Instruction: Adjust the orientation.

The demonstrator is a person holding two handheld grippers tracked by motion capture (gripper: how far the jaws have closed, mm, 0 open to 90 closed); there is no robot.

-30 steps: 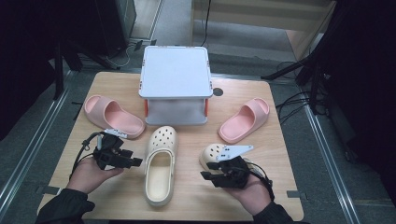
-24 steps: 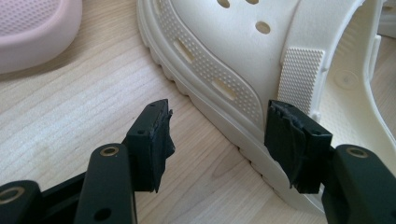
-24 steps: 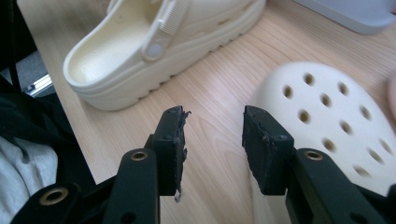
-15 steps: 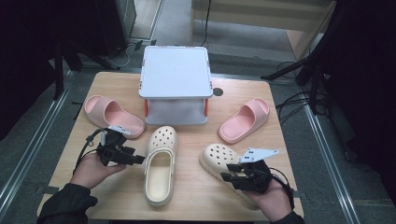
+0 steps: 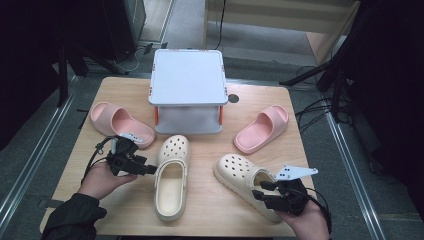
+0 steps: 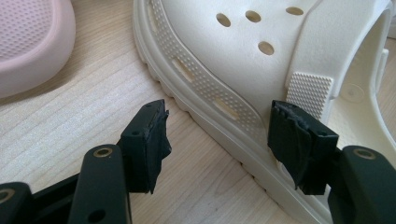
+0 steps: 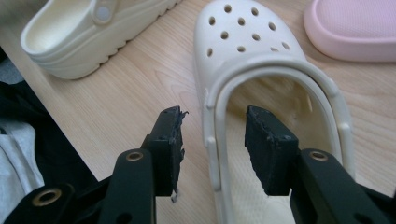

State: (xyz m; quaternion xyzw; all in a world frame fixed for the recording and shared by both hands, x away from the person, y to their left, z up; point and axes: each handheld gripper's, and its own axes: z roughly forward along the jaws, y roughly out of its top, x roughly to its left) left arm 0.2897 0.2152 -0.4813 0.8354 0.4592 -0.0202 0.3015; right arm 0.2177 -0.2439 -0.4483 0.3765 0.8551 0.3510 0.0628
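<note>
Two cream clogs lie on the wooden table point(image 5: 210, 220). My left gripper point(image 5: 150, 169) point(image 6: 224, 135) is at the left side of the left clog point(image 5: 172, 175) point(image 6: 243, 56), jaws wide apart astride its sole edge, pads clear; they have just been opening. My right gripper point(image 5: 257, 191) point(image 7: 215, 135) is at the heel of the right clog point(image 5: 240, 172) point(image 7: 247, 42). One jaw stands outside its side wall and one inside the opening, with gaps at both pads. Its jaws have just been opening too.
A pink slide point(image 5: 120, 122) point(image 6: 28, 42) lies behind my left gripper and another point(image 5: 262, 128) point(image 7: 355, 28) at the right. A white lidded box point(image 5: 187, 80) stands at the back middle. The left clog point(image 7: 84, 37) lies across from my right gripper. The table's front edge is close.
My right hand has slid right and toward the front edge, uncovering most of the right clog, and its jaws have widened. The left hand has stayed by the left clog.
</note>
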